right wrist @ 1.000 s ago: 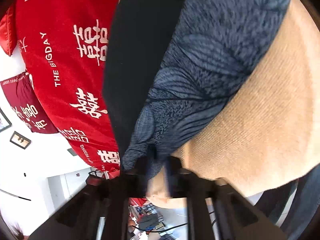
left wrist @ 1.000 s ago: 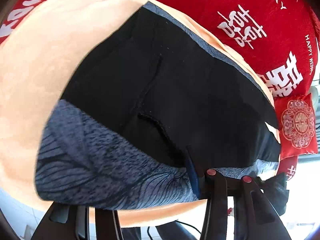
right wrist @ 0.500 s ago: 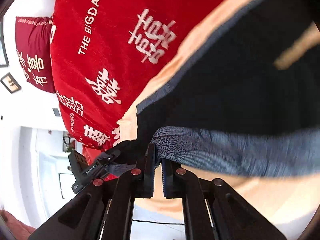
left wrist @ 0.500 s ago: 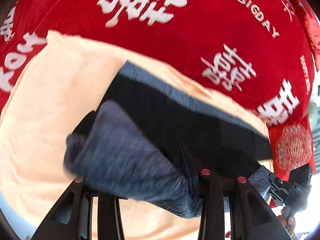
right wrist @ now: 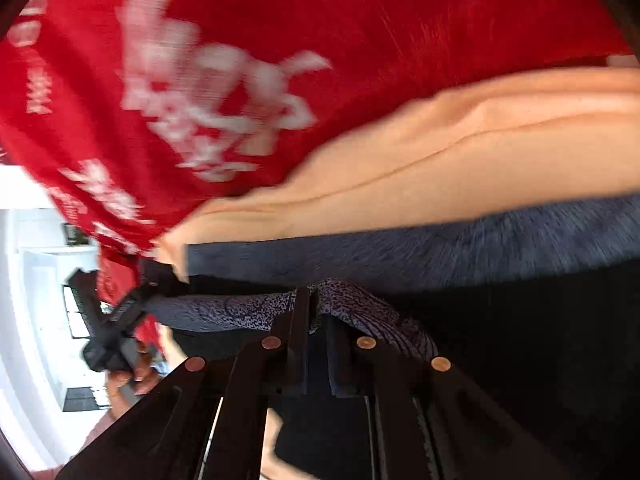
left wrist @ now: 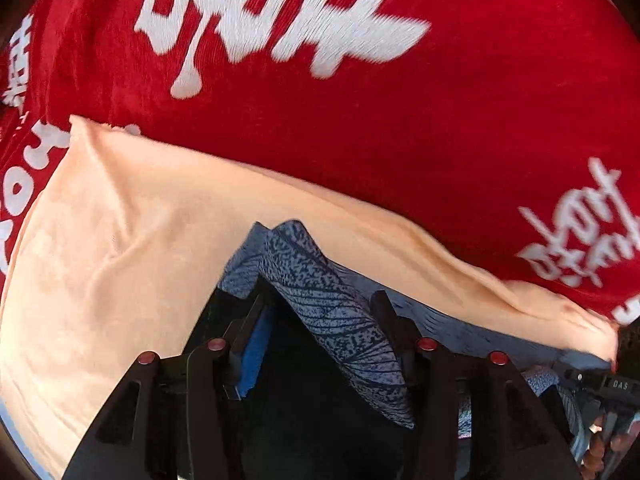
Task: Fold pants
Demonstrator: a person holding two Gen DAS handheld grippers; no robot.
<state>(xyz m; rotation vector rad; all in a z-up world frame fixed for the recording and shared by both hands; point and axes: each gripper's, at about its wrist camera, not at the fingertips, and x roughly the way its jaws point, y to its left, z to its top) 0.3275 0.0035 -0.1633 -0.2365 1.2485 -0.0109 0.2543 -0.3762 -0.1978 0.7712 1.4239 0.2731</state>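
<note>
The pants [left wrist: 360, 356] are black with a blue-grey leaf-patterned band and lie on a peach blanket [left wrist: 120, 260]. In the left wrist view my left gripper [left wrist: 320, 296] has its jaws opening. A patterned fold runs loose between the fingers and rests against the right one. In the right wrist view my right gripper [right wrist: 314, 300] pinches the patterned edge of the pants [right wrist: 440, 248] between nearly closed fingers that are just starting to part. Both grippers hold this edge over the black part, close to the blanket's far side.
A red bedspread [left wrist: 320, 120] with white characters lies under and beyond the blanket [right wrist: 480, 152]. The right gripper and a hand [left wrist: 600, 448] show at the lower right of the left wrist view. The left gripper [right wrist: 116, 320] and its hand show at the left of the right wrist view. A bright white room lies past the bed's edge.
Both grippers have carried the patterned end over the black part to the far side of the blanket, folding the pants. The left jaws have widened; the right still pinches the cloth.
</note>
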